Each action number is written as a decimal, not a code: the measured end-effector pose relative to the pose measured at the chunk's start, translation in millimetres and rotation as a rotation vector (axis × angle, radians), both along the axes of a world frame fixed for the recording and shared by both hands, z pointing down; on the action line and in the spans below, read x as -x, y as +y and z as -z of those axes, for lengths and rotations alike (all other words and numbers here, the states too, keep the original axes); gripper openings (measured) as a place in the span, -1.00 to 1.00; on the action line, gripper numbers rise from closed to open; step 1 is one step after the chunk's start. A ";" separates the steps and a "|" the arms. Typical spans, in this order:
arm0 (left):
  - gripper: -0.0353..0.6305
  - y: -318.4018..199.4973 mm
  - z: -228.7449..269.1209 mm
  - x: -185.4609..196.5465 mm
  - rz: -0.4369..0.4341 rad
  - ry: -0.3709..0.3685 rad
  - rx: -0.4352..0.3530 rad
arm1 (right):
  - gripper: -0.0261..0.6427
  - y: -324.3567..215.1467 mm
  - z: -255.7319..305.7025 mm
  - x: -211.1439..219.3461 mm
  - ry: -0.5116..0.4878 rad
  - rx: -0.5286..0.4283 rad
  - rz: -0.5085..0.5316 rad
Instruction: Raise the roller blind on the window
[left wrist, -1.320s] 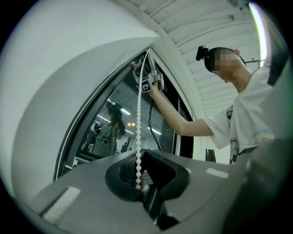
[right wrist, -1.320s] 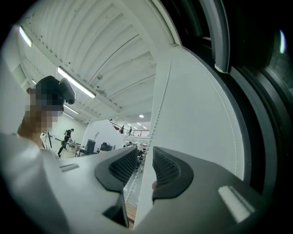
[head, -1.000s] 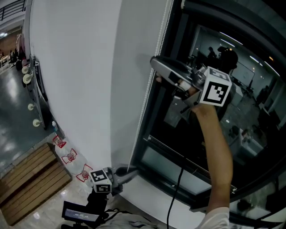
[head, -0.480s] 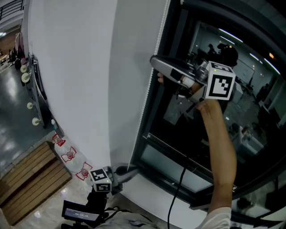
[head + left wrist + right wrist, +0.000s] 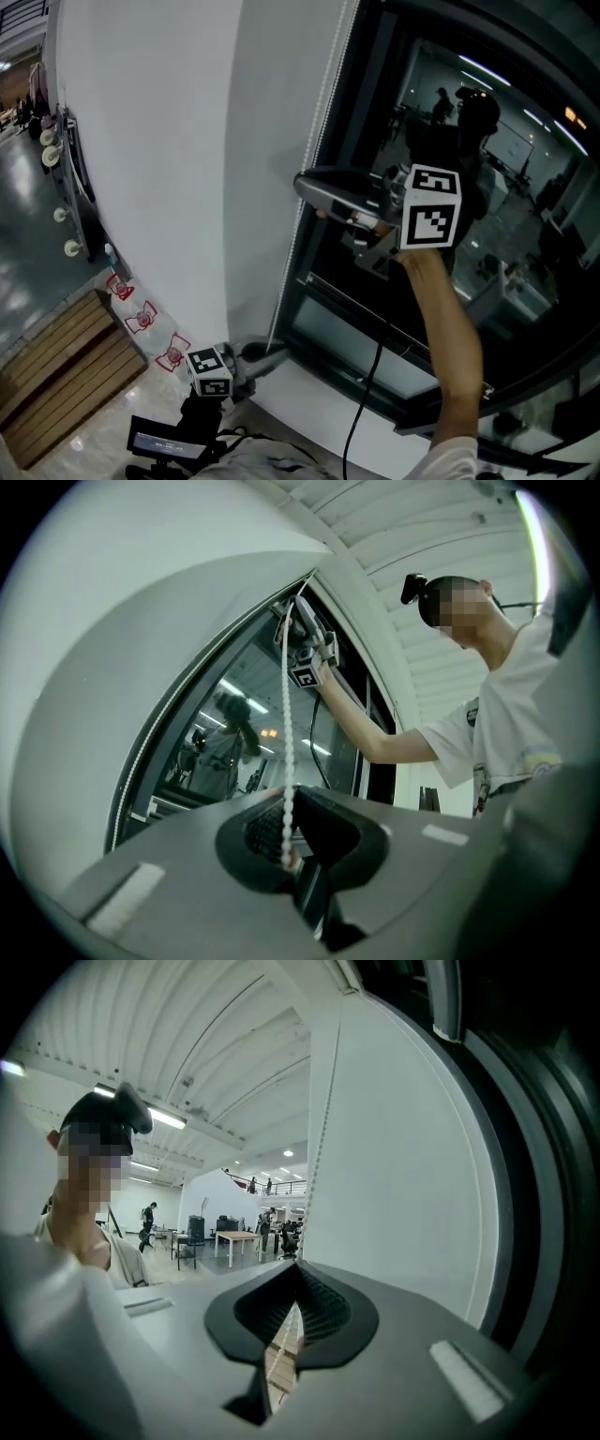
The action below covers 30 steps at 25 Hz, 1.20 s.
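Observation:
The white roller blind (image 5: 169,141) hangs over the left part of the dark window (image 5: 497,159). Its bead chain (image 5: 323,112) runs down the blind's right edge. My right gripper (image 5: 305,187) is held up at mid height, shut on the bead chain (image 5: 317,1176), which passes between its jaws (image 5: 291,1321). Down by the sill, my left gripper (image 5: 272,354) is shut on the same chain (image 5: 286,724). In the left gripper view the chain rises taut from the jaws (image 5: 286,855) to the right gripper (image 5: 298,621) above.
A wooden slatted platform (image 5: 66,375) lies on the floor at bottom left, with red marks (image 5: 142,321) beside it. A black cable (image 5: 361,412) hangs from the right gripper along the window frame (image 5: 375,361). A person's arm (image 5: 450,347) reaches up.
My right gripper has come down along the bead chain, from near the upper window frame to mid height. The left gripper has stayed at the bottom.

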<state>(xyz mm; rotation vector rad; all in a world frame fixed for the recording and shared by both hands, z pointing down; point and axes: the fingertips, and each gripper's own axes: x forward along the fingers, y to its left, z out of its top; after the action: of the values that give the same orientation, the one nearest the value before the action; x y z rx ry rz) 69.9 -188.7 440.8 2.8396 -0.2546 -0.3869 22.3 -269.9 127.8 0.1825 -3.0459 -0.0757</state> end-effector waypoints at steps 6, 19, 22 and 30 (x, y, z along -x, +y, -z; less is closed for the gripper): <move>-0.90 3.2 4.3 0.1 0.003 -0.002 -0.001 | -0.91 9.1 -70.1 3.6 0.029 0.086 0.005; -0.90 -7.4 12.2 5.2 0.037 -0.013 -0.017 | -0.91 43.4 -198.3 18.8 0.031 0.238 0.033; -0.90 -7.5 13.2 2.3 0.026 -0.027 -0.040 | -0.91 49.0 -211.3 15.8 0.056 0.229 0.014; -0.90 -8.7 10.1 -0.2 0.021 -0.079 -0.038 | -0.91 52.2 -267.7 8.5 0.149 0.309 0.003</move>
<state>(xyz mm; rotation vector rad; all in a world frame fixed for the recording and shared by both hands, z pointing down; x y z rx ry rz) 70.1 -197.4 430.7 2.8957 -0.2967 -0.2866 13.8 -217.6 395.5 0.1422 -2.8605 0.3626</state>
